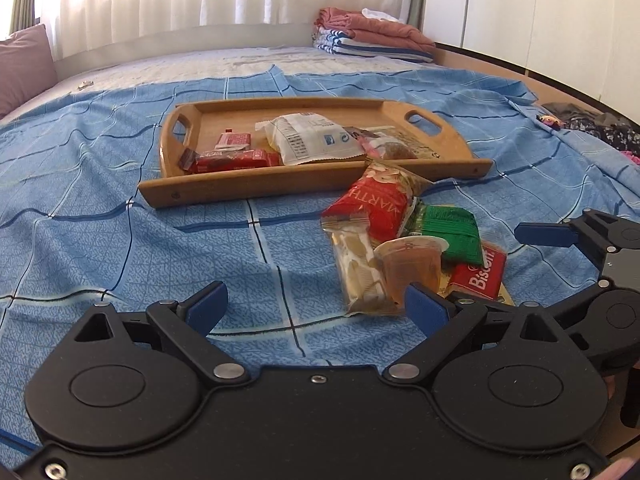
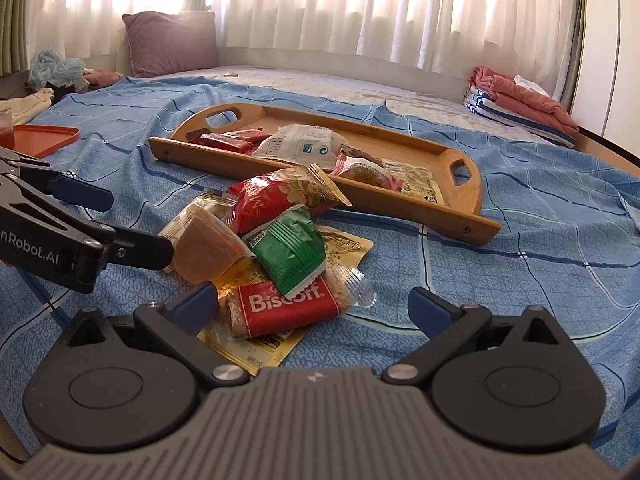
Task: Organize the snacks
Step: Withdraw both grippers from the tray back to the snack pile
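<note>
A wooden tray (image 1: 224, 188) (image 2: 404, 206) lies on the blue bedspread and holds red bars (image 1: 232, 158), a white packet (image 1: 308, 140) and other snacks. In front of it is a pile: a red bag (image 1: 372, 200) (image 2: 268, 200), a green packet (image 1: 452, 232) (image 2: 290, 250), a brown jelly cup (image 1: 412, 264) (image 2: 208, 248), a red Biscoff pack (image 2: 286, 308) (image 1: 482, 276) and a clear-wrapped wafer (image 1: 356, 268). My left gripper (image 1: 316, 306) is open, low, just left of the pile. My right gripper (image 2: 316, 304) is open over the Biscoff pack.
Folded towels (image 1: 372, 34) (image 2: 520, 100) lie at the far bed end. A purple pillow (image 2: 172, 42) stands by the curtain. An orange lid (image 2: 44, 138) and a cup sit at the left. Clothes (image 1: 592, 124) lie at the bed's right edge.
</note>
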Demonstrator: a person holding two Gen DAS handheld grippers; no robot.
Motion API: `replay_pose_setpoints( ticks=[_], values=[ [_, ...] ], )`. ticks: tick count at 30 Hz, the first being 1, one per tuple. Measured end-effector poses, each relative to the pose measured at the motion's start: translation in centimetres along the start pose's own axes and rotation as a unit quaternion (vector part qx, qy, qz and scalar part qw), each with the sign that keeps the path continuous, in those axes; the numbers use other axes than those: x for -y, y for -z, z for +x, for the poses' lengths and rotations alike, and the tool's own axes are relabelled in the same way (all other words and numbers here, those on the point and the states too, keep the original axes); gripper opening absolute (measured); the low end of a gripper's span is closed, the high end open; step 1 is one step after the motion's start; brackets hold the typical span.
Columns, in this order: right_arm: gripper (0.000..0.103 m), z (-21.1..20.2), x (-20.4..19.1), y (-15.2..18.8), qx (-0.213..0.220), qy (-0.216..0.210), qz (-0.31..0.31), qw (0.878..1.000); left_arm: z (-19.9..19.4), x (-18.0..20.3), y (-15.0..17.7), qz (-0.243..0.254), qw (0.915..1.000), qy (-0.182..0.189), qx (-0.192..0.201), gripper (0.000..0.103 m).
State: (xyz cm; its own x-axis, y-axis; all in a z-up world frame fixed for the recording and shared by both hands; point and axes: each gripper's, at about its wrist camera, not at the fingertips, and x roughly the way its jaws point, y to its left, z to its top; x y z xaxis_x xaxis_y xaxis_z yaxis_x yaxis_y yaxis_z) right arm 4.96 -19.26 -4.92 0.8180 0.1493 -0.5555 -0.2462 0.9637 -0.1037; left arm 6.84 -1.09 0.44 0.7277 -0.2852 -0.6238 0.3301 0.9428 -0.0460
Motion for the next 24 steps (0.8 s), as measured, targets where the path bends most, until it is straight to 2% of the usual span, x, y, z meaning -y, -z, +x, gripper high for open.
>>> replay_pose_setpoints(
  ticks=[5,8,11,24],
  values=[
    [0.103,0.5,1.2,0.3,-0.01,-0.024,0.041,0.999,0.5,0.1,-0.1,-0.005,1.0,0.006,-0.006,0.094],
    [0.103,0.5,1.1,0.4,-0.007,-0.024,0.039,0.999,0.7,0.4,0.1,0.0,0.9999,0.007,-0.008,0.086],
    [0.103,0.5,1.1,0.6,-0.004,-0.025,0.039,0.999,1.1,0.8,0.1,0.016,0.9998,-0.014,-0.005,0.077],
    [0.103,0.4,1.2,0.7,0.001,-0.027,0.042,0.999,2.3,1.0,-1.1,0.002,0.9996,-0.029,0.006,0.056]
  ],
)
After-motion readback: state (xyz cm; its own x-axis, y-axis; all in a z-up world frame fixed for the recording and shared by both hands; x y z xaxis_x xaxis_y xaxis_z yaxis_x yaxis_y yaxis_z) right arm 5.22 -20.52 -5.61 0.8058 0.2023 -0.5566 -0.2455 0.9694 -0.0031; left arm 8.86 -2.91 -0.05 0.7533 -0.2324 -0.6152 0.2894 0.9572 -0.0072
